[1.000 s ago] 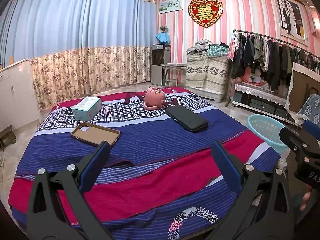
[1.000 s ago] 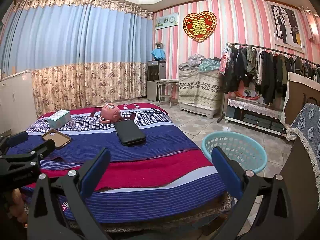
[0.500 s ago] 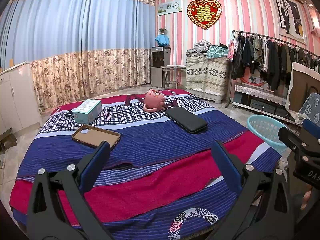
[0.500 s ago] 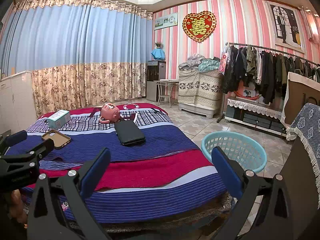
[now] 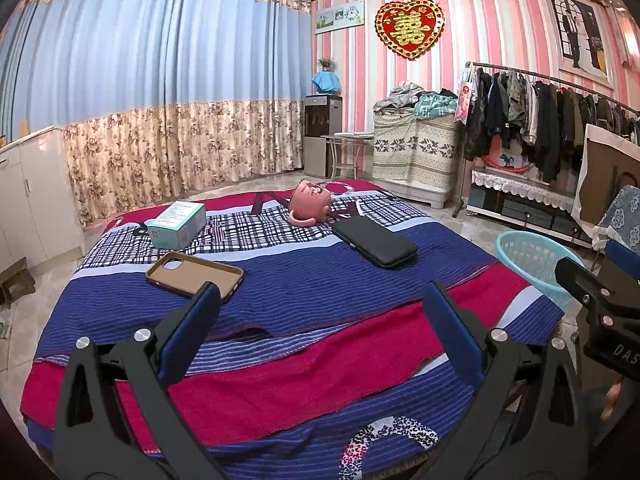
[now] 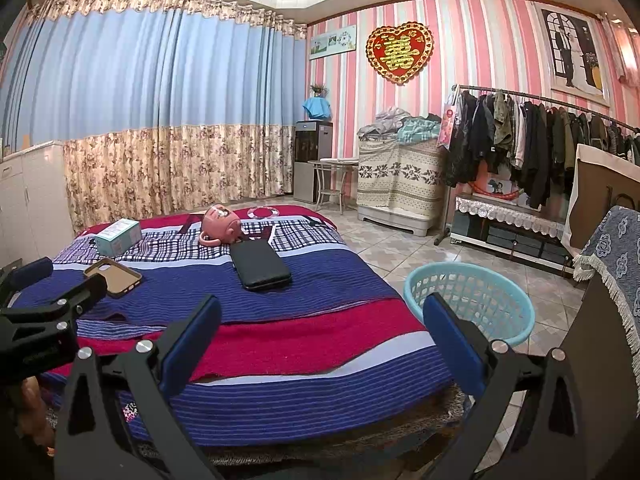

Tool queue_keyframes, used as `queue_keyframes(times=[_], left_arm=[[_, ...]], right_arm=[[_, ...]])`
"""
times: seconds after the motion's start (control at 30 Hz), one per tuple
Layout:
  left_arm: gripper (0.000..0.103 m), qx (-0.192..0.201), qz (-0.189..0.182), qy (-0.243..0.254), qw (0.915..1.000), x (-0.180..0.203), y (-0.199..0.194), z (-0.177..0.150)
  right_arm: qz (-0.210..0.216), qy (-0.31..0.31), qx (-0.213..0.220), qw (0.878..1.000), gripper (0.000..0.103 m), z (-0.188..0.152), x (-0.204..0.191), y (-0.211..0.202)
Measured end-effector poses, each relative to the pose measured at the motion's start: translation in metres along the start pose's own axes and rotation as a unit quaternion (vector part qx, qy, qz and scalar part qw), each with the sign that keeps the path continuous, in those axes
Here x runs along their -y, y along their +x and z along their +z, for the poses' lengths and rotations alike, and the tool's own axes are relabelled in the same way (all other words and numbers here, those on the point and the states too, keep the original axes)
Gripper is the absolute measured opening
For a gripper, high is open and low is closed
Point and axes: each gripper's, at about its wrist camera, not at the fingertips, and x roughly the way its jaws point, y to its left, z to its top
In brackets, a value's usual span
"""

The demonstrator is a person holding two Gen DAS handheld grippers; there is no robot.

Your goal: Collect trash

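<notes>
On the striped bed cover [image 5: 312, 292] lie a teal box [image 5: 177, 219], a brown phone case [image 5: 195, 273], a tipped pink mug [image 5: 309, 201] and a black flat case [image 5: 374, 241]. The same box [image 6: 119, 236], phone case [image 6: 113, 271], mug [image 6: 221, 225] and black case [image 6: 260, 266] show in the right wrist view. A light blue basket [image 6: 472, 300] stands on the floor at the bed's right. My left gripper [image 5: 320, 300] is open above the near bed edge, holding nothing. My right gripper [image 6: 320, 312] is open too, near the bed's foot beside the basket [image 5: 532, 258].
Tiled floor [image 6: 400, 248] runs right of the bed. A clothes rack [image 6: 532, 152] and a low cabinet [image 6: 508, 228] line the right wall. A covered chest [image 6: 400, 184], a small table [image 6: 334, 184] and a water dispenser [image 6: 312, 160] stand at the back. White cabinets [image 5: 24, 196] sit left.
The left gripper has drifted slightly, so the bed items sit a little higher and to the right in its view. The right view is almost unchanged. Both grippers stay open.
</notes>
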Motion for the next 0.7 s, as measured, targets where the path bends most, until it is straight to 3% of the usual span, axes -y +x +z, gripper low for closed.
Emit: queue_keyframes(times=[0.7], left_arm=[[0.098,0.001,0.001,0.001,1.0000,-0.0009,-0.0003,-0.0019]], right_arm=[[0.000,0.001,0.000,1.000,0.099,-0.0003,0.0008,-0.0001]])
